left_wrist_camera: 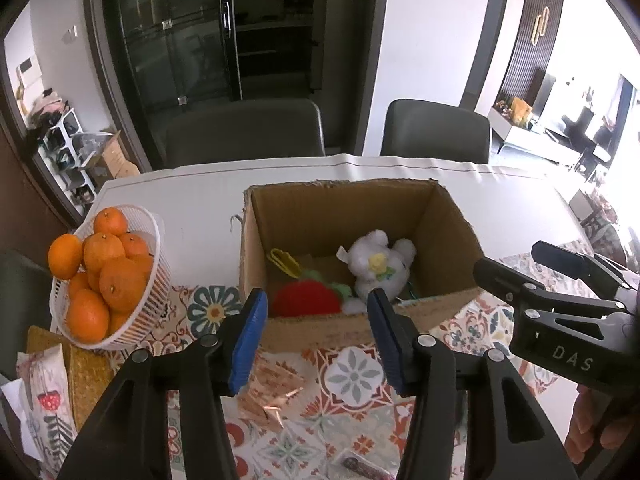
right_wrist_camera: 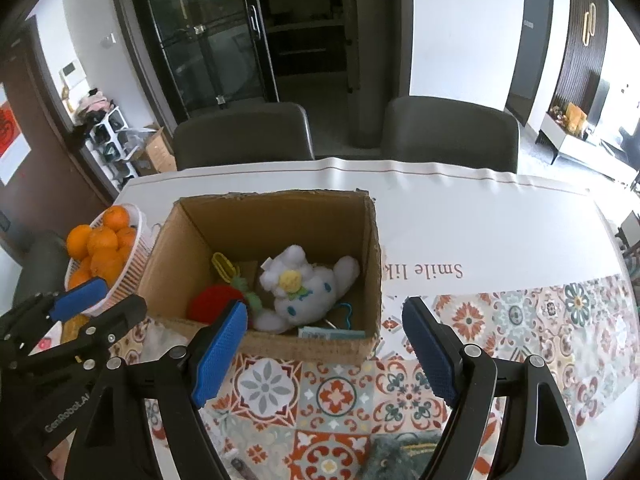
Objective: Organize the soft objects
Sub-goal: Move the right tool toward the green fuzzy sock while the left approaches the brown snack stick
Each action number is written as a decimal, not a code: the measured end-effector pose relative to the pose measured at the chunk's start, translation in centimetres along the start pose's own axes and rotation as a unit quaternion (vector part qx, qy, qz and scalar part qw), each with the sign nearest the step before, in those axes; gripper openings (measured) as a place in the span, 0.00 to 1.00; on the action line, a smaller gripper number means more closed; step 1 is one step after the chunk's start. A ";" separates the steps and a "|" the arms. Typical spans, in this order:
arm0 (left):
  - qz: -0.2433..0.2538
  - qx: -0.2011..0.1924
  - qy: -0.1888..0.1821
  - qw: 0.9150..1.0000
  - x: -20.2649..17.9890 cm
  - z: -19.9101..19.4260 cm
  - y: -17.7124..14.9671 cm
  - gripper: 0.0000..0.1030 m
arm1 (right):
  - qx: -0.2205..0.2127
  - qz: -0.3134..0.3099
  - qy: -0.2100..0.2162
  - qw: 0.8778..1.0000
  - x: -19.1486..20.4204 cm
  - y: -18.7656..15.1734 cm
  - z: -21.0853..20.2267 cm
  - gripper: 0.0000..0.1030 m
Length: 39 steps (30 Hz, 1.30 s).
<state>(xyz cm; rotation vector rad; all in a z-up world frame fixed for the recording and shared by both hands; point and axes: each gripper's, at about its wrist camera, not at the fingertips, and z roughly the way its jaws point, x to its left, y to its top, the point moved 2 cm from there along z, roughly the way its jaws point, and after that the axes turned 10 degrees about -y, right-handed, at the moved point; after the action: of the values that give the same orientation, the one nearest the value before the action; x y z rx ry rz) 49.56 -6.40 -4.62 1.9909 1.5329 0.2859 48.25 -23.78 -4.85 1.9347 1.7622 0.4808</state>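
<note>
This was a lived-in home, seen from its dining area. The bench (right_wrist_camera: 500, 232) wore a white cloth and a patterned tile-print runner (right_wrist_camera: 520, 320), with two grey upholstered dining chairs (right_wrist_camera: 244, 136) drawn up behind it and a basket of oranges (left_wrist_camera: 120, 280) at one side. Beyond stood a dark glass-door cabinet (left_wrist_camera: 180, 40), a cluttered white shoe rack (left_wrist_camera: 68, 148) by the wall, and a bright living room with a low media unit (left_wrist_camera: 528, 136).
</note>
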 end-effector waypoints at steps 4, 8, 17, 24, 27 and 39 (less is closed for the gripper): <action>-0.001 -0.003 0.001 1.000 -0.4 -1.0 -1.1 0.51 | -0.005 -0.006 -0.002 1.000 -0.3 -0.8 -0.9 0.79; -0.007 0.000 0.001 1.000 -0.8 -1.6 -2.3 0.54 | -0.004 -0.011 0.002 1.000 -0.4 -1.9 -1.6 0.79; -0.023 0.014 -0.002 1.000 -2.0 -2.4 -4.9 0.64 | 0.016 -0.014 0.002 1.000 -1.6 -4.2 -2.3 0.79; -0.037 0.035 -0.006 0.999 -3.0 -2.0 -7.4 0.65 | 0.038 -0.015 -0.003 0.999 -2.6 -6.8 -2.0 0.79; -0.047 0.048 -0.008 0.998 -3.3 -1.7 -8.6 0.65 | 0.047 -0.016 -0.004 0.999 -3.0 -7.7 -1.8 0.79; -0.107 0.111 -0.010 0.988 -4.2 0.9 -13.6 0.65 | 0.103 -0.072 -0.020 0.992 -4.0 -11.0 0.4 0.79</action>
<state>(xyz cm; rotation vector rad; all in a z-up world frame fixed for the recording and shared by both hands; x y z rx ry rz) 37.84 -8.59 -12.41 1.9629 1.8143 0.0058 38.94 -27.13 -11.10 1.9194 1.9740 0.2157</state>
